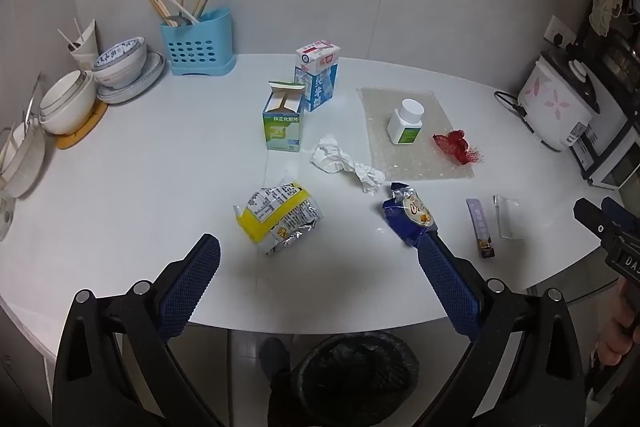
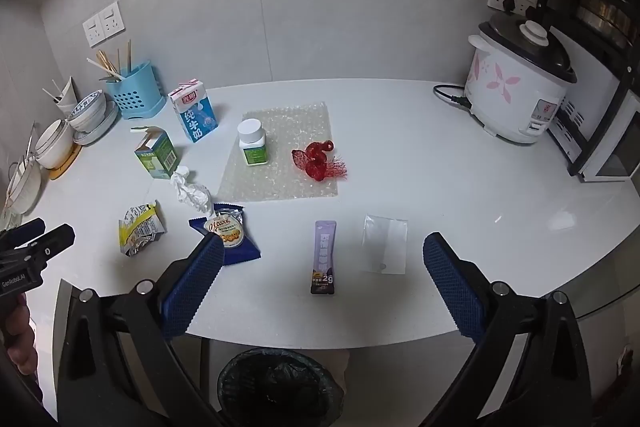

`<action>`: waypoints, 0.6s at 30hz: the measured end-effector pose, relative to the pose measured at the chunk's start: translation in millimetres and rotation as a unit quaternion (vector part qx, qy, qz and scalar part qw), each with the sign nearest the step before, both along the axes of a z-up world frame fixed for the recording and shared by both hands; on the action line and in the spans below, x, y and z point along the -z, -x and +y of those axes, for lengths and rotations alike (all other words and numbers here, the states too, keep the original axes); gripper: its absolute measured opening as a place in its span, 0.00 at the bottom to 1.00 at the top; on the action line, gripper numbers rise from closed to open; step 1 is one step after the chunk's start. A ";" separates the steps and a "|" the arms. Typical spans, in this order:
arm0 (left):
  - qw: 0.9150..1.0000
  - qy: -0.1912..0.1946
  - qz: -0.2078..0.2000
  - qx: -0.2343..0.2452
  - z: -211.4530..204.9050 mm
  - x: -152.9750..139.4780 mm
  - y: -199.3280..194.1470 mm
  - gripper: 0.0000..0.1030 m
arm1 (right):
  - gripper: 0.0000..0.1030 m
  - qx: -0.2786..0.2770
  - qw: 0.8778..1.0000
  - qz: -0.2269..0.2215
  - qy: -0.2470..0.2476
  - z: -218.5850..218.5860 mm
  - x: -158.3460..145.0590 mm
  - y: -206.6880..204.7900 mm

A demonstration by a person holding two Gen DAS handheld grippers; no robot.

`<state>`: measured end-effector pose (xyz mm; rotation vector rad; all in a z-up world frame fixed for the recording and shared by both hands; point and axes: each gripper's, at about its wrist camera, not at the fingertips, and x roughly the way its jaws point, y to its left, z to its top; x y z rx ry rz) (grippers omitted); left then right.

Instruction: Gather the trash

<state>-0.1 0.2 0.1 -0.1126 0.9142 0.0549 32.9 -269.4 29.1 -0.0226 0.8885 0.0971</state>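
L gripper [image 1: 318, 255] & R gripper [image 2: 324, 255] both wide open, empty, above the counter [image 1: 160, 187]: drop L straight onto yellow wrapper [image 1: 278, 217] lying just ahead, pinch the crumpled mid, then carry to bin [image 1: 356, 375] below the edge.

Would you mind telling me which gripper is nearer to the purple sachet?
Right. The right gripper hovers over the purple sachet, which lies between its open jaws. The left gripper hangs further left, over the yellow snack wrapper.
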 end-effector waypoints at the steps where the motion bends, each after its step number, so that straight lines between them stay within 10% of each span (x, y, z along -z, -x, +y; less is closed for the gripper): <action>1: 1.000 0.003 0.000 -0.001 0.1 -0.4 0.5 0.94 | 0.93 0.000 1.000 0.000 0.002 0.3 0.2 0.0; 18: 1.000 0.008 -0.005 -0.015 5.2 -9.5 -1.7 0.94 | 0.93 0.000 1.000 0.002 0.019 1.3 -3.6 -1.2</action>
